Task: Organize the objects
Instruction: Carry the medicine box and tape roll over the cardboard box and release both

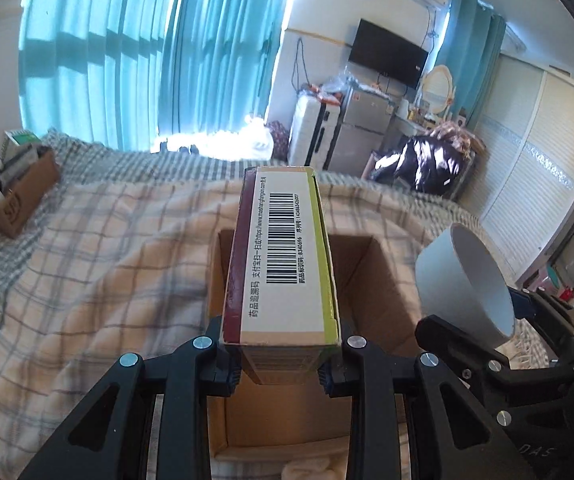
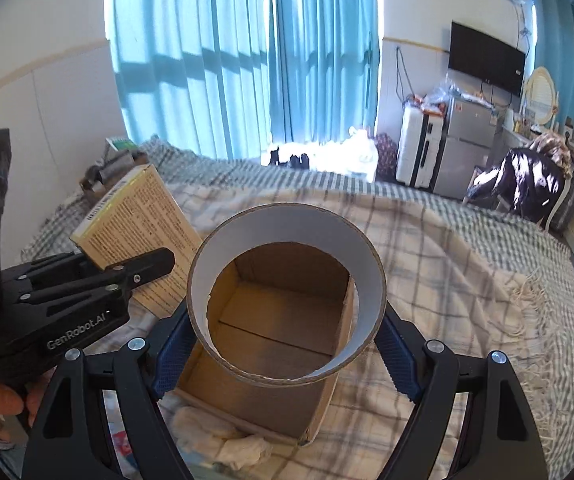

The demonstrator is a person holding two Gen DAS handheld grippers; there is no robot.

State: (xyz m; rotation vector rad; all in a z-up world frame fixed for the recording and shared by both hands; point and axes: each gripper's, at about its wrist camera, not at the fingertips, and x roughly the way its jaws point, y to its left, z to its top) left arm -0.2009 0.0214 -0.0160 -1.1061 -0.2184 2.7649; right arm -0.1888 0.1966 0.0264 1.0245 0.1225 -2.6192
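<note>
My left gripper point(image 1: 281, 364) is shut on a long medicine box point(image 1: 283, 256) with a barcode and holds it above an open, empty cardboard box point(image 1: 383, 280) on the bed. My right gripper point(image 2: 287, 344) is shut on a wide white cardboard ring point(image 2: 287, 236), also held over the cardboard box point(image 2: 271, 320), whose floor shows through the ring. In the left wrist view the ring point(image 1: 467, 280) and the right gripper point(image 1: 487, 344) are at the right. In the right wrist view the medicine box point(image 2: 139, 232) and left gripper point(image 2: 87, 292) are at the left.
A plaid blanket point(image 1: 107, 248) covers the bed. A second small cardboard box point(image 1: 15, 196) with items stands at the far left of the bed. A crumpled white cloth point(image 2: 227, 440) lies by the open box's near side. A fridge, suitcase and TV stand beyond the bed.
</note>
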